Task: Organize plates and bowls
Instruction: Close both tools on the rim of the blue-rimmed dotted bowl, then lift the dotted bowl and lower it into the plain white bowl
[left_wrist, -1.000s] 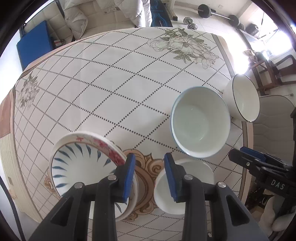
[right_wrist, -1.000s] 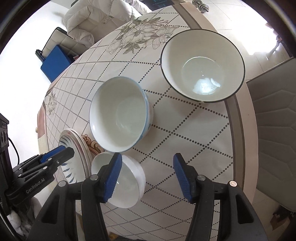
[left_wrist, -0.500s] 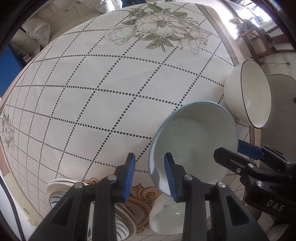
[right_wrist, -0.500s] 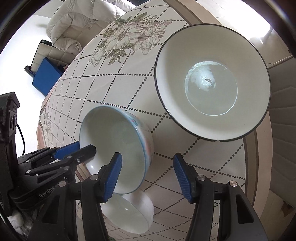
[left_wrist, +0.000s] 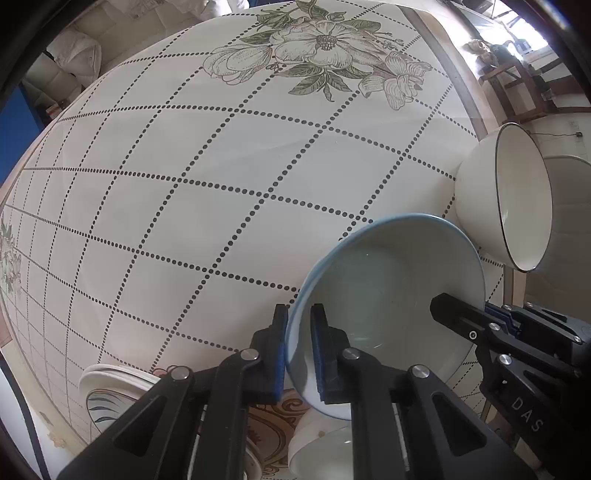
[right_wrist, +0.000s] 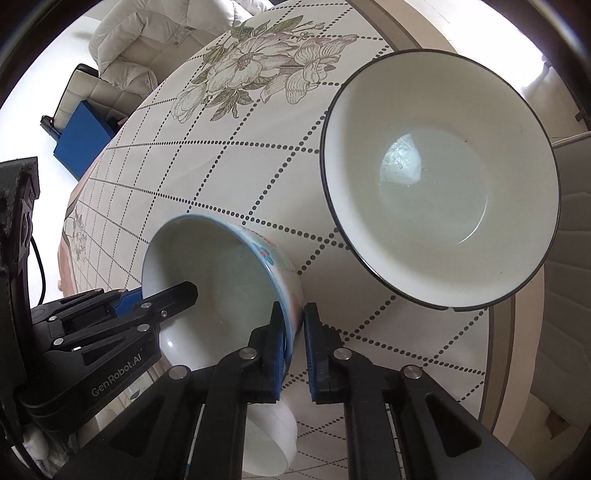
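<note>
A blue-rimmed bowl (left_wrist: 388, 291) with a flower pattern on its outside (right_wrist: 221, 280) sits mid-table. My left gripper (left_wrist: 299, 321) has the bowl's near rim between its blue pads, and its jaws are closing and pressing on the wall. My right gripper (right_wrist: 295, 317) is closing the same way on the opposite rim. Each gripper shows in the other's view: the right gripper (left_wrist: 480, 325) at the far rim, the left gripper (right_wrist: 159, 299) reaching into the bowl. A small white bowl (left_wrist: 321, 450) lies below the held one.
A large white bowl with a black rim (right_wrist: 439, 184) stands just beyond, near the table's right edge (left_wrist: 517, 199). A stack of patterned plates (left_wrist: 110, 395) lies at the lower left. The tablecloth (left_wrist: 221, 184) with dotted diamonds stretches away behind.
Both grippers came down from above the table onto the blue-rimmed bowl. Their jaws went from standing apart to pinching its rim on opposite sides.
</note>
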